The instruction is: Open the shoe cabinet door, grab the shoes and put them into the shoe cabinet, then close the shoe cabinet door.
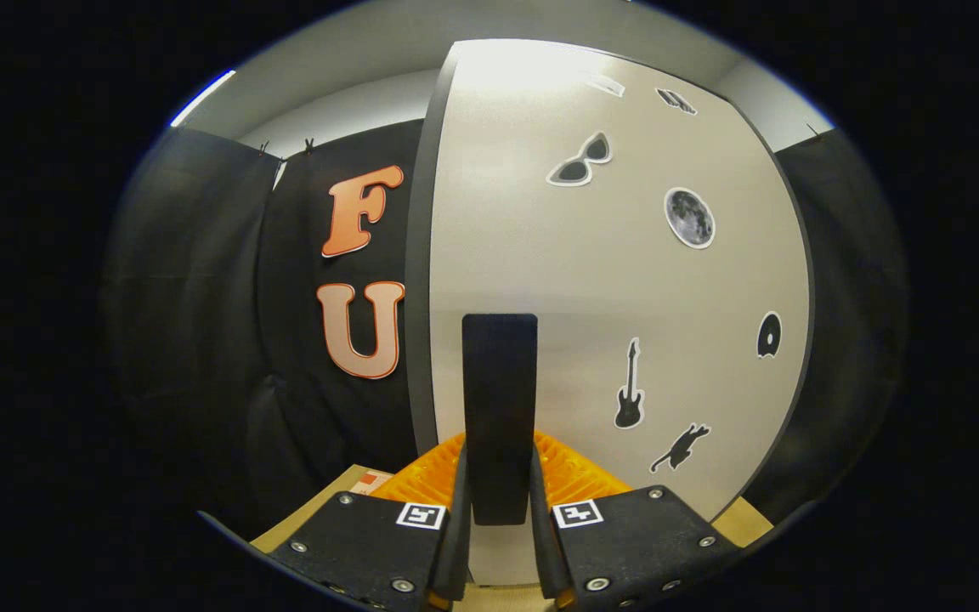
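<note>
Clamped on the tall black rectangular handle (500,408) of the pale grey flat-panelled shoe cabinet door (608,280) — gripper (498,510) with both fingers pressed against the handle's two sides, handle standing upright between them. Door face close ahead, dotted with black-and-white stickers: sunglasses (581,161), a moon disc (689,218), a guitar (629,387), a leaping cat (680,447). Dark edge of the door (418,280) to the left of the handle, black booth cloth beyond it. Hard to tell whether the door is ajar or flush shut; no cabinet interior on show. Judged as the very first step — grip taken for the pull. Left to do: swinging the door open, fetching the shoes, placing them inside, closing up.
</note>
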`<state>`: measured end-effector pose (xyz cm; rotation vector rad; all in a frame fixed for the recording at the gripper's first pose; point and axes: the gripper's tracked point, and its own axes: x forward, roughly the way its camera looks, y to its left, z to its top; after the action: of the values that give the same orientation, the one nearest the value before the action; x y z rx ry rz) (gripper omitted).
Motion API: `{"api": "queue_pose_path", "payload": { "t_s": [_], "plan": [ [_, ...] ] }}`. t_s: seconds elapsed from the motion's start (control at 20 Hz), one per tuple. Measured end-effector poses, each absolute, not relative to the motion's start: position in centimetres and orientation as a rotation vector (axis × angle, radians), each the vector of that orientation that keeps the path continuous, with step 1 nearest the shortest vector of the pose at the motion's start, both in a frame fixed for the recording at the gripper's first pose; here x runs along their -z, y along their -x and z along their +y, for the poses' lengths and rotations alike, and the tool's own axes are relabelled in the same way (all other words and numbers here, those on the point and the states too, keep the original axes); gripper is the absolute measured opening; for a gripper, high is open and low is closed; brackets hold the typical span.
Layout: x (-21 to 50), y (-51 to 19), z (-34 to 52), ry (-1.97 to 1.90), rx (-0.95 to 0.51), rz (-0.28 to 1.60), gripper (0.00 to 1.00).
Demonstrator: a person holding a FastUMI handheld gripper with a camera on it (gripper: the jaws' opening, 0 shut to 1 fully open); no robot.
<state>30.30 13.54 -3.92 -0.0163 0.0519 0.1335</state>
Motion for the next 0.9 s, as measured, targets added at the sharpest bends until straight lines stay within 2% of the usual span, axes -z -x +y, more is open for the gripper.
{"api": "queue_pose_path", "payload": {
  "t_s": [0.9],
  "plan": [
    [3.5, -24.4, 10.0, -0.003, -0.060, 0.068, 0.28]
  ]
}}
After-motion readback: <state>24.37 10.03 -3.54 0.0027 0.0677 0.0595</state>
